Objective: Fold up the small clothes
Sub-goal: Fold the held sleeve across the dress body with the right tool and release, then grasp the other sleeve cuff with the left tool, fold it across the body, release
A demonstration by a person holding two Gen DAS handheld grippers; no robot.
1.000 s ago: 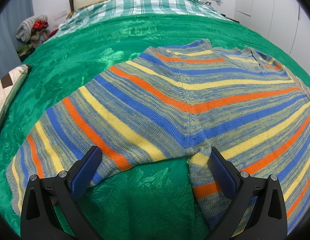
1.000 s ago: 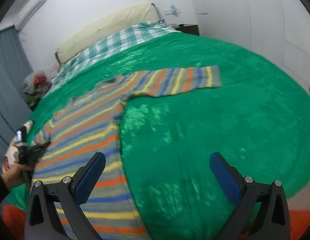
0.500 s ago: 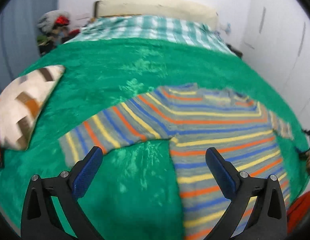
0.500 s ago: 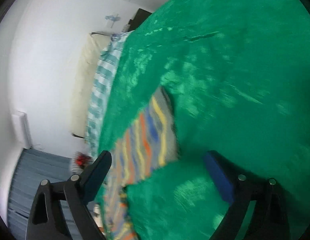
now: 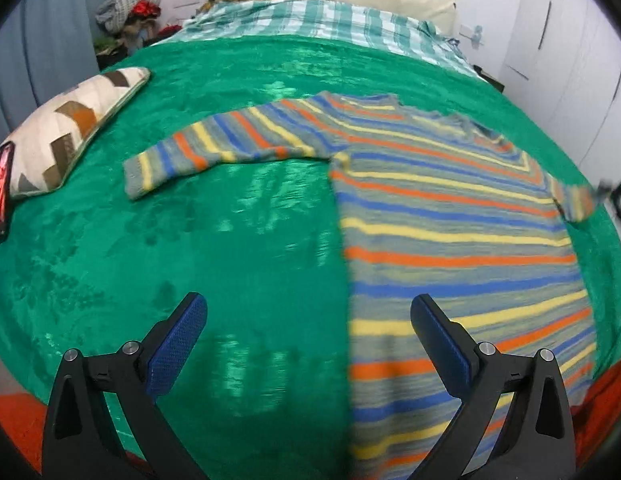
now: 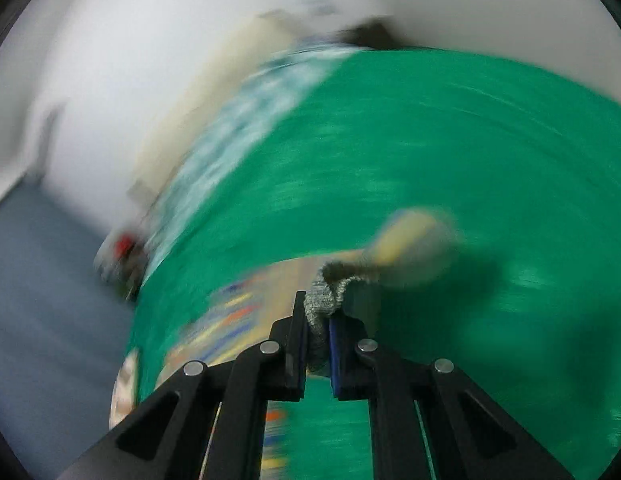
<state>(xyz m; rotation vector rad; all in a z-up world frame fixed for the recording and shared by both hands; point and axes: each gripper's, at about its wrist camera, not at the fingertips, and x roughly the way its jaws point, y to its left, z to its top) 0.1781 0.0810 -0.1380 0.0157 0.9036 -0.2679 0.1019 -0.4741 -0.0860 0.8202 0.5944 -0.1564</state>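
A striped knit sweater lies flat on the green blanket, its left sleeve stretched out towards the cushion. My left gripper hangs open above the blanket beside the sweater's left edge, with nothing between its fingers. In the blurred right wrist view, my right gripper has its jaws closing on the grey cuff of the right sleeve, and the pads press on the bunched knit. In the left wrist view that sleeve end is lifted at the far right.
A zigzag-patterned cushion and a phone lie at the blanket's left edge. A plaid sheet and pillow are at the bed's head. Piled clothes sit at the back left, white wardrobe doors at the right.
My left gripper has drawn back and up from the sweater, staying open. My right gripper swung over to the right sleeve's end and went from wide open to shut on the cuff.
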